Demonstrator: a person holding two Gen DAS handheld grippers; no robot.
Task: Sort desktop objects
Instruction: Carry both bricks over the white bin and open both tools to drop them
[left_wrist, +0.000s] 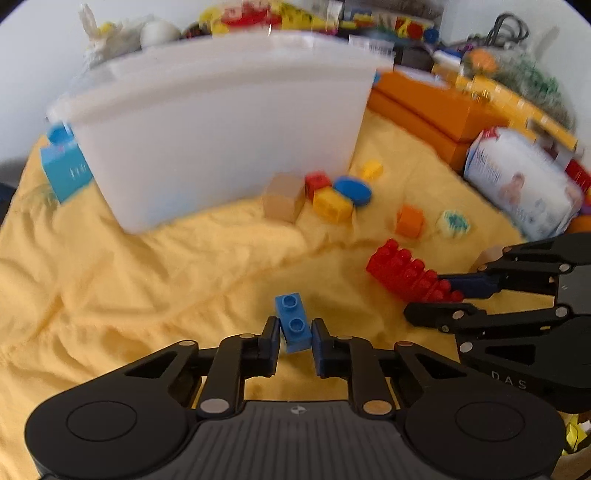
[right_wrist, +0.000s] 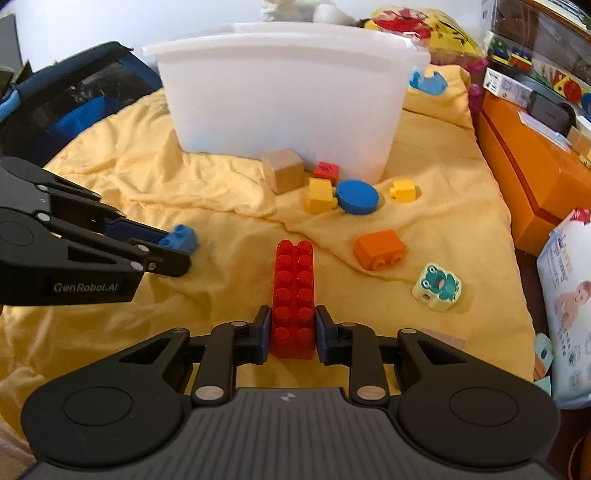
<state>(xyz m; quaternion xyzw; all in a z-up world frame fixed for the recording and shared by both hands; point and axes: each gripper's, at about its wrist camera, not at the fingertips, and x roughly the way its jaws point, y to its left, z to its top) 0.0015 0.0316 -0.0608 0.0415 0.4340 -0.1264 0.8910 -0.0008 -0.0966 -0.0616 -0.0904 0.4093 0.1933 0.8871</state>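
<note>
We hold two grippers over a rumpled yellow cloth (right_wrist: 110, 177) that covers the surface we work on. The left gripper (left_wrist: 295, 334) has its jaws closed tight on a small blue brick (left_wrist: 293, 321) with two studs, which tilts between the pads just above the cloth. The right gripper (right_wrist: 292, 328) has its jaws pressed against the sides of a long red brick (right_wrist: 294, 291), gripping it at its near end while the rest points away toward the bin. The main container is a large white plastic bin (right_wrist: 284, 107) standing upright at the far side of the cloth; its walls are cloudy and its rim is above our line of sight, so we cannot tell what is inside it. At the foot of the bin sit a plain wooden cube (right_wrist: 283, 170), a small red block (right_wrist: 326, 170), a yellow brick (right_wrist: 320, 195) and a flat blue disc (right_wrist: 357, 196), the yellow brick touching the disc. A second small yellow brick (right_wrist: 403, 190) lies just right of the disc. Nearer to us lie an orange brick (right_wrist: 378, 248) and a frog piece (right_wrist: 436, 285), apart from each other. To the right of the cloth stands an orange box (right_wrist: 528, 177), closed, and beside it a white pack of wipes (right_wrist: 569, 314).
</note>
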